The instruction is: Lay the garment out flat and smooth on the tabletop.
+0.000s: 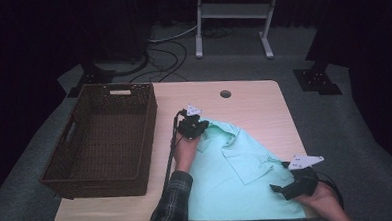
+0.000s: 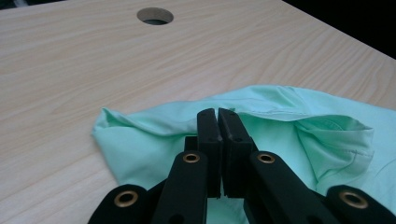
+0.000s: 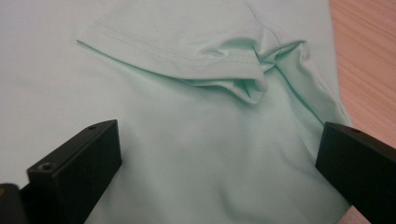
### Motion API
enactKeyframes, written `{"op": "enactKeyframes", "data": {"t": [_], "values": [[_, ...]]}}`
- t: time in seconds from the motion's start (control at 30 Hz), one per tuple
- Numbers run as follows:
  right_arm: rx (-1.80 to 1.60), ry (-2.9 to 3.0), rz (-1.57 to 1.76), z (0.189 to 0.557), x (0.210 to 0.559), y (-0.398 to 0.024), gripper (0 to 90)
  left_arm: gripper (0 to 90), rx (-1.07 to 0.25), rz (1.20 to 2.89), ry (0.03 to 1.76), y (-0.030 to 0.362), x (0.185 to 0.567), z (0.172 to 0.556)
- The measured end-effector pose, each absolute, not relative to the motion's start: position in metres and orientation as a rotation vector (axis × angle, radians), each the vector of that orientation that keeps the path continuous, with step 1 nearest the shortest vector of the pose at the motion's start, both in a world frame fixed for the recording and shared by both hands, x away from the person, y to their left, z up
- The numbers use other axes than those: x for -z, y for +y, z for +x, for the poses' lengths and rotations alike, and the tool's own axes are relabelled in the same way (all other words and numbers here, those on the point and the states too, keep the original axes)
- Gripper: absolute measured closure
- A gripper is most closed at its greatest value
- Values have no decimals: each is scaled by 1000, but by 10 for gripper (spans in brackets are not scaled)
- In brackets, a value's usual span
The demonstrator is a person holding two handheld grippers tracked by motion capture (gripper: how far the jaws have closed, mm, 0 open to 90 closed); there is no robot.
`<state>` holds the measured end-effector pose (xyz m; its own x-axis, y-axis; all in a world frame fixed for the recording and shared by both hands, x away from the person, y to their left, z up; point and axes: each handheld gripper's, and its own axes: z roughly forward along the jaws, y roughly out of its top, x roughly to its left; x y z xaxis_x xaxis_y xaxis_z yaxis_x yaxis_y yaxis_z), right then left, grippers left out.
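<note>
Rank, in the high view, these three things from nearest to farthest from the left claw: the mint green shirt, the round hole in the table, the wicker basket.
From the left claw:
1. Mint green shirt: at the claw, its upper edge under the tips.
2. Wicker basket: to the left, its near wall close by.
3. Round hole: beyond, toward the table's far edge.

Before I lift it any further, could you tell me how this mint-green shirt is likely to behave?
The shirt will probably be floppy: it wrinkles and bunches around the shut left gripper, so it should drape rather than hold shape. It looks thin, so likely light. Its folded sleeve may fall open once lifted off the table.
</note>
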<state>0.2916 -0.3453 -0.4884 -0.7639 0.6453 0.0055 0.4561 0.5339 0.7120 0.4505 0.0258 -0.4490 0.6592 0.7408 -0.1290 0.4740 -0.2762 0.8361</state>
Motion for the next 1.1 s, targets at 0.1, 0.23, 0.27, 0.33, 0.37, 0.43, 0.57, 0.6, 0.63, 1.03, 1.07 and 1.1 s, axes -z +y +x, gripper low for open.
{"op": "enactKeyframes", "data": {"t": [0.1,0.23,0.27,0.33,0.37,0.43,0.57,0.6,0.63,1.03,1.07,1.1], "values": [[-1054,2516,923,292,488,-345,0,888,-369,1913,962,34,446,450],[-1055,2516,923,292,488,-345,0,888,-377,1895,974,45,443,449],[-1053,2518,919,292,488,-346,0,888,-379,1888,978,47,443,448],[-1048,2521,929,292,488,-347,0,888,-380,1877,984,52,442,448],[-1043,2521,934,291,488,-347,0,888,-378,1876,985,54,442,448],[-1028,2524,940,291,487,-348,0,888,-380,1874,987,56,443,448],[-1024,2527,941,287,487,-353,0,888,-379,1869,994,60,443,448],[-1026,2526,944,287,487,-355,0,888,-380,1866,996,61,443,448],[-1025,2525,945,286,487,-356,0,888,-382,1862,998,62,443,449],[-1035,2514,947,282,488,-365,0,887,-416,1855,1054,86,448,443],[-1035,2513,948,282,488,-365,0,887,-426,1860,1060,87,448,442],[-1034,2513,949,282,488,-365,0,886,-442,1871,1066,87,449,441]]}}
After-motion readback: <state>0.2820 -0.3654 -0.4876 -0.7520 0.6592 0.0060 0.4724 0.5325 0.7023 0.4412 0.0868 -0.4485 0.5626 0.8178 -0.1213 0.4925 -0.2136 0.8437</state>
